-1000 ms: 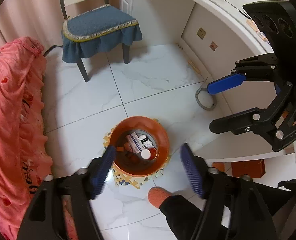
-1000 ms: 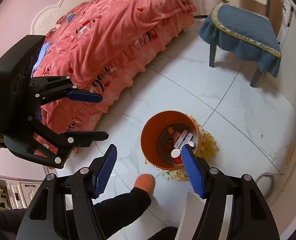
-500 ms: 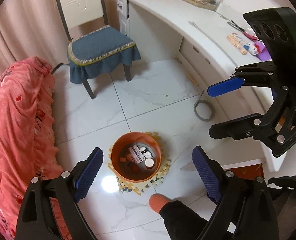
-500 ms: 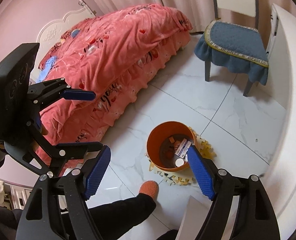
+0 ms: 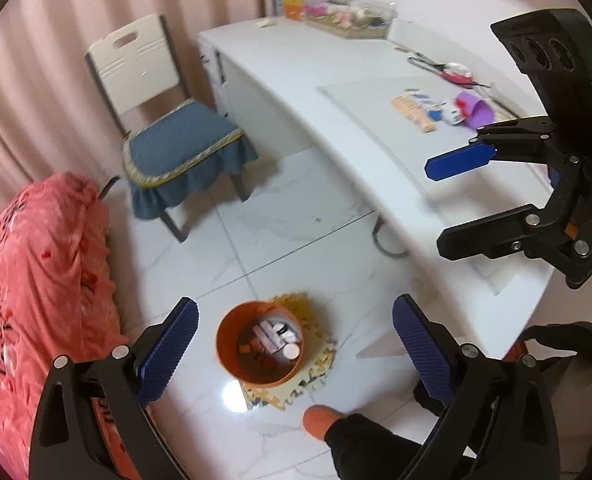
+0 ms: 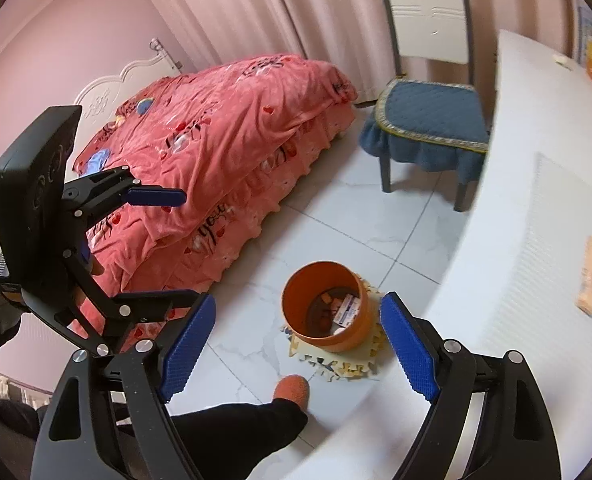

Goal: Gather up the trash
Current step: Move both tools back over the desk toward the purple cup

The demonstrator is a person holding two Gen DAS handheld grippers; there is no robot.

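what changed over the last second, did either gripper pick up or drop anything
Both lifted up and away from the orange bin, which now looks smaller, and the white desk top with its clutter has come into view. The left hand-held gripper opened wider; the right hand-held gripper stayed open. Neither took hold of or released anything. The bin, its trash and the foam mat under it stayed put.
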